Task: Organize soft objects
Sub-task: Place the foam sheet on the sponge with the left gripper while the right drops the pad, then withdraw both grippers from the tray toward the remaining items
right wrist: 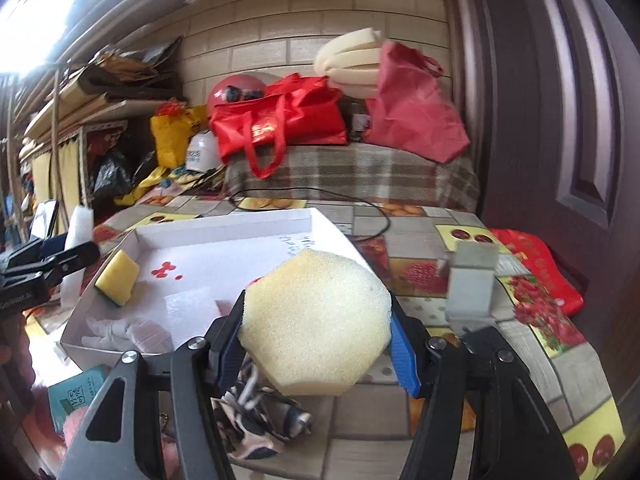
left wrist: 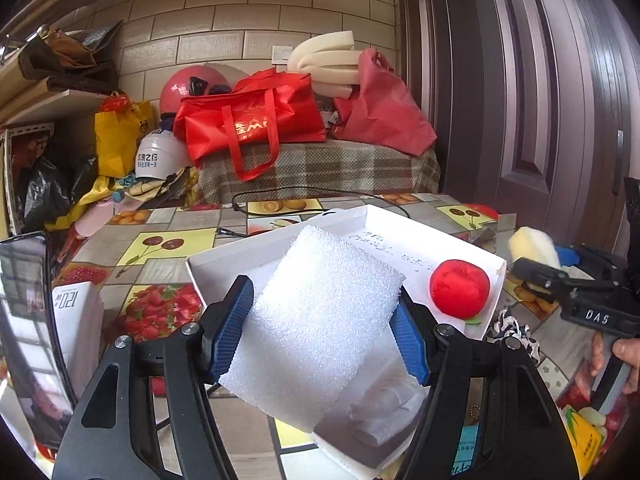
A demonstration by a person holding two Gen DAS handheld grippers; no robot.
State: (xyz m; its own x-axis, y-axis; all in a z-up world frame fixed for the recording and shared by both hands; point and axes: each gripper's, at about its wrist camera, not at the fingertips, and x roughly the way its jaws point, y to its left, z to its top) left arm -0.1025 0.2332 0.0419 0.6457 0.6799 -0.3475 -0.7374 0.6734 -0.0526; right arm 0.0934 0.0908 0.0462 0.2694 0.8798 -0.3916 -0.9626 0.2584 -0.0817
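Left wrist view: left claw (left wrist: 320, 320) grips a white foam block (left wrist: 320, 316) above the white tray (left wrist: 224, 258). Right claw (right wrist: 318, 328) clamps a yellow sponge (right wrist: 316, 320) just right of it.

— Legible markings?
— "DAS" on right gripper (left wrist: 536, 276) body. "120w", upside down, on white box (left wrist: 78, 320) at left.
— Elsewhere?
— Chinese characters on red bag (left wrist: 252, 124) and white helmet (left wrist: 160, 156); handwriting in white tray (left wrist: 280, 236), unreadable.
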